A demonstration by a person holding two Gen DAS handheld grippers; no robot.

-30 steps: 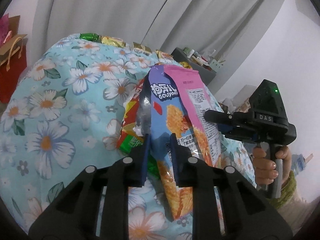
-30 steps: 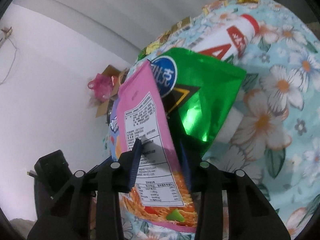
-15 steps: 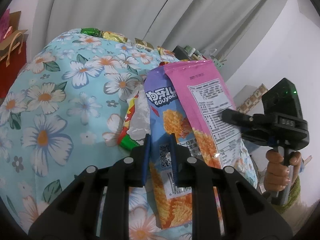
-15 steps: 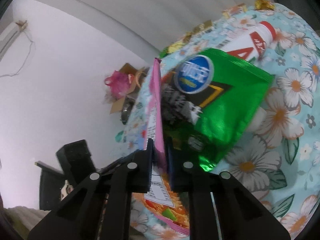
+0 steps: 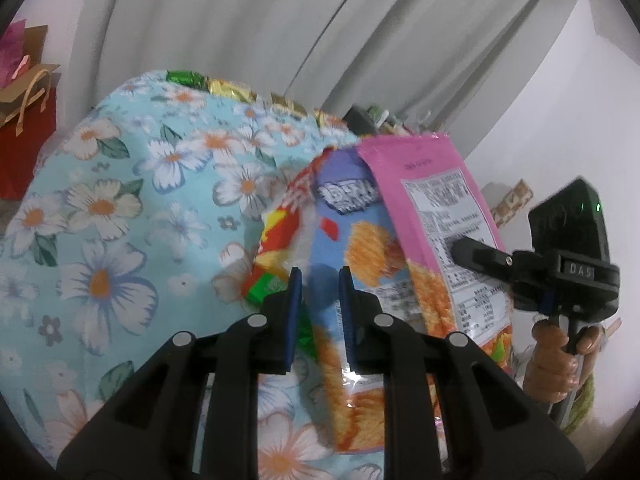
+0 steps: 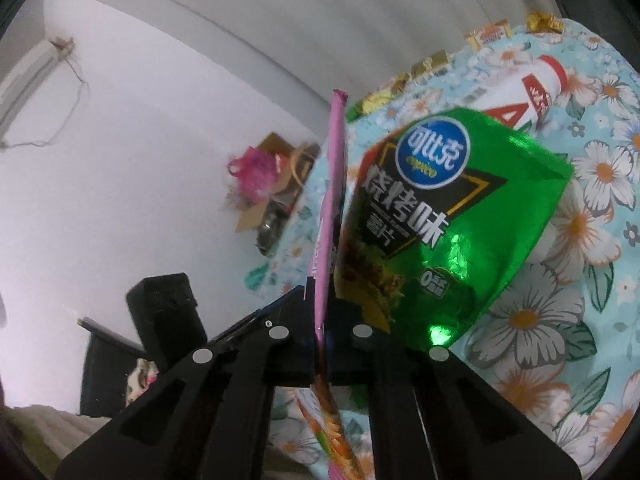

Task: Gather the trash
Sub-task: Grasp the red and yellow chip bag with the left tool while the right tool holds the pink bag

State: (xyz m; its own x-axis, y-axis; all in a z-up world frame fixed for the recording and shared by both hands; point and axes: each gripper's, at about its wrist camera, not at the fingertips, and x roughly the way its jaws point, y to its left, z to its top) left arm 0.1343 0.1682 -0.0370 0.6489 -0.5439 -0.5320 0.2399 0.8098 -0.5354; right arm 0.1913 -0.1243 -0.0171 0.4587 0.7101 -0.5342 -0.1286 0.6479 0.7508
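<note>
My left gripper [image 5: 320, 308] is shut on a blue-purple snack bag [image 5: 352, 220], which stands up between its blue pads. A red-yellow wrapper [image 5: 280, 236] and a green scrap bunch against that bag's left side. My right gripper [image 6: 322, 320] is shut on a pink snack bag [image 6: 338, 168], seen edge-on in the right wrist view. In the left wrist view the pink snack bag [image 5: 424, 184] overlaps the blue one, with the right gripper [image 5: 460, 248] clamped on its label. A shiny green chips bag [image 6: 460, 208] sits just right of the pink bag, partly behind my right finger.
A floral cloth covers the table [image 5: 120, 200]. A white bottle with a red cap [image 6: 516, 88] lies behind the green bag. Small foil candy wrappers [image 5: 228, 88] line the far edge. A red gift bag [image 5: 24, 128] and a cardboard box [image 6: 260, 176] stand beyond the table. A hand [image 5: 556, 356] holds the right gripper.
The right gripper's jaws closed onto the pink bag, which turned from flat-on to edge-on in its view. The left gripper kept its hold on the blue bag.
</note>
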